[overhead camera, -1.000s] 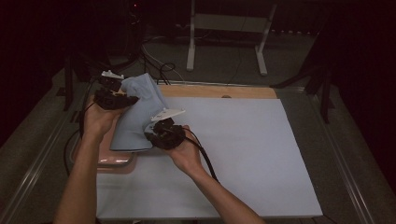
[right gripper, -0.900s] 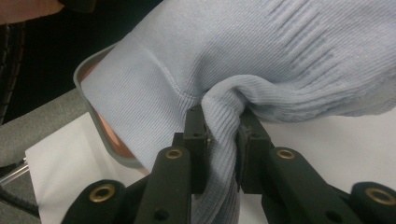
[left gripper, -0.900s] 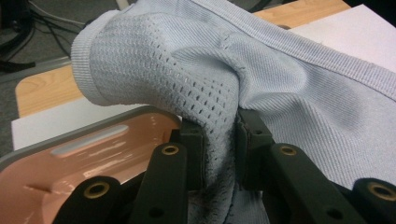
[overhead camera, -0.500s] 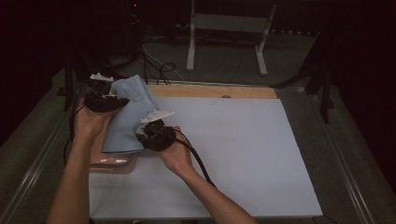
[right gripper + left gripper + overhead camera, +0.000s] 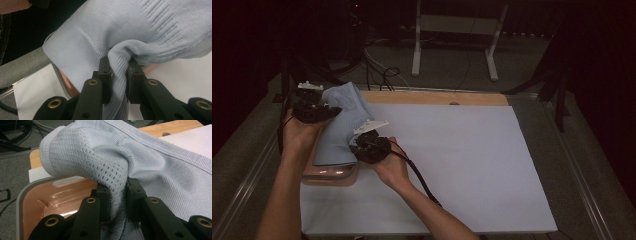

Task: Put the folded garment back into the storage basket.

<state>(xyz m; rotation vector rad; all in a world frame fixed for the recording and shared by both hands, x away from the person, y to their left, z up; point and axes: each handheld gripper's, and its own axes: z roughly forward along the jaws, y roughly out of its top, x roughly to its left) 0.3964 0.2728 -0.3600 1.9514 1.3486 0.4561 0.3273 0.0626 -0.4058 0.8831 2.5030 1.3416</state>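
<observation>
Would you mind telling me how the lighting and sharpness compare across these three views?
High view: dim, the room beyond the table nearly black, the garment soft in detail. Left gripper view: bright and crisp on the knit, with glare on the pink bin. Right gripper view: evenly lit, ribbing sharp, the background dark.

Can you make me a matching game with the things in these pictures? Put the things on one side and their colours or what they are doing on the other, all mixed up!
Things:
1. knitted garment
2. bin
3. sheet on the table
4. left gripper

Colours and states:
A. white and flat
B. pink inside, with a grey rim
C. black, jaws pinching cloth
D. pale blue, held up by both grippers

Right pairs: 1-D, 2-B, 3-A, 4-C
</observation>
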